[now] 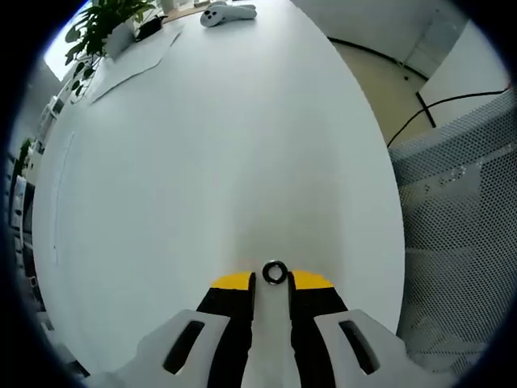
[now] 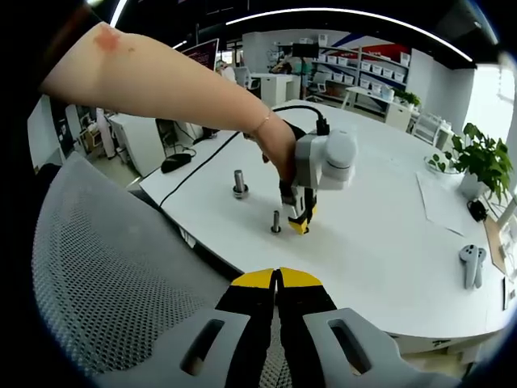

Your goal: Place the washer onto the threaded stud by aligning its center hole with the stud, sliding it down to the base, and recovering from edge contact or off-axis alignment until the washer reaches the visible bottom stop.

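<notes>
Now left gripper [image 1: 273, 281] pinches washer [image 1: 275, 272] at jaw tips, just beside stud [image 2: 275, 221]; right gripper [image 2: 278, 278] pressed together, idle; next, centre hole over stud

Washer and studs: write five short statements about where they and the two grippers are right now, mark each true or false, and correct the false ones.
1. The washer sits between the left gripper's jaw tips. True.
2. The washer is already on a stud. False: it is at the jaw tips over bare white table.
3. Two upright studs stand on the table, a taller stud and a shorter stud. True.
4. The right gripper holds the washer. False: its jaws are closed with nothing between them.
5. A potted plant stands on the table. True.
</notes>
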A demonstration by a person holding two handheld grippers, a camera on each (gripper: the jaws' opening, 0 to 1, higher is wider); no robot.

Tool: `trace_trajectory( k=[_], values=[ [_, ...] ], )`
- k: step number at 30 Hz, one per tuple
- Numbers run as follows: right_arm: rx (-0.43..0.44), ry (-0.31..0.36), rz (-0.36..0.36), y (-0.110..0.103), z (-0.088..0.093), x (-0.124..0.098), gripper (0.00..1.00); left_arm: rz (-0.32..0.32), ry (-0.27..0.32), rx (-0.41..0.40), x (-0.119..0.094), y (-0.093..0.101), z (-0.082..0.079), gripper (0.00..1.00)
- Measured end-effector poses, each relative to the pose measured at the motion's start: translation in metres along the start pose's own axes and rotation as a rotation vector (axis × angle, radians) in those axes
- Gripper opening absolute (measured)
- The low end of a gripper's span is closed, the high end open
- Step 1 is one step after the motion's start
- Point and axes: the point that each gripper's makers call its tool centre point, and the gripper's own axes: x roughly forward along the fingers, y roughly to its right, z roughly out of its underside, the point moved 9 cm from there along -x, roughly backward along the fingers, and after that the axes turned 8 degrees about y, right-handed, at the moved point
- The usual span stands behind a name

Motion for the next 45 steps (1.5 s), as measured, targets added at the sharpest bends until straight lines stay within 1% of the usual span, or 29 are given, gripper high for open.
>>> trace_trajectory(
  k=[5, 6, 7, 9, 10, 14, 16, 19, 22, 25, 28, 29, 32, 33, 35, 36, 41, 45],
  values=[
    [0.001, 0.005, 0.001, 0.0, 0.0, 0.0, 0.04, 0.011, -0.007, 0.022, 0.0, 0.001, 0.0, 0.17],
    [0.001, 0.007, 0.001, 0.0, 0.0, 0.0, 0.04, 0.03, -0.011, 0.088, 0.002, -0.001, 0.0, 0.17],
    [0.0, 0.008, -0.001, 0.0, 0.0, 0.0, 0.04, 0.027, -0.012, 0.118, 0.002, -0.001, 0.001, 0.16],
    [-0.001, 0.007, -0.003, 0.0, -0.001, 0.0, 0.04, 0.004, -0.019, 0.124, 0.004, -0.003, 0.002, 0.14],
    [-0.001, 0.007, -0.003, 0.0, -0.001, 0.0, 0.04, 0.01, -0.023, 0.133, 0.004, -0.001, 0.001, 0.14],
    [-0.002, 0.01, -0.004, 0.0, -0.001, 0.0, 0.04, 0.004, -0.035, 0.141, 0.003, -0.003, 0.001, 0.14],
    [-0.003, 0.01, -0.004, 0.0, -0.001, 0.001, 0.04, -0.003, -0.04, 0.126, 0.003, -0.003, 0.0, 0.13],
    [-0.005, 0.008, -0.005, 0.0, -0.001, 0.0, 0.04, -0.002, -0.051, 0.172, 0.004, 0.002, -0.002, 0.1],
    [-0.003, 0.007, -0.005, 0.001, -0.001, 0.0, 0.04, -0.013, -0.063, 0.156, 0.005, 0.003, -0.003, 0.1],
    [-0.003, 0.007, -0.006, 0.001, -0.001, 0.0, 0.04, -0.016, -0.061, 0.144, 0.005, 0.006, -0.004, 0.09],
    [-0.005, 0.008, -0.007, 0.001, -0.002, 0.0, 0.04, -0.01, -0.061, 0.155, 0.004, 0.006, -0.004, 0.09],
    [-0.005, 0.008, -0.007, 0.002, -0.001, 0.0, 0.04, -0.011, -0.059, 0.158, 0.004, 0.006, -0.004, 0.1],
    [-0.003, 0.006, -0.005, 0.004, -0.001, -0.001, 0.04, -0.055, -0.029, 0.123, 0.003, 0.004, -0.006, 0.17],
    [-0.003, 0.006, -0.004, 0.005, -0.001, -0.001, 0.04, -0.054, -0.024, 0.113, 0.003, 0.003, -0.005, 0.18],
    [-0.002, 0.006, -0.002, 0.006, -0.001, 0.0, 0.04, -0.023, -0.025, 0.075, 0.004, 0.005, -0.004, 0.14],
    [-0.001, 0.005, -0.002, 0.005, -0.001, 0.0, 0.04, -0.019, -0.025, 0.071, 0.004, 0.005, -0.003, 0.13],
    [0.003, -0.005, 0.004, 0.002, 0.001, -0.001, 0.04, -0.017, -0.01, 0.08, 0.004, 0.004, -0.005, 0.13],
    [0.01, -0.015, 0.016, 0.005, 0.001, -0.001, 0.04, -0.008, -0.006, 0.069, 0.004, 0.003, -0.005, 0.16]
  ],
)
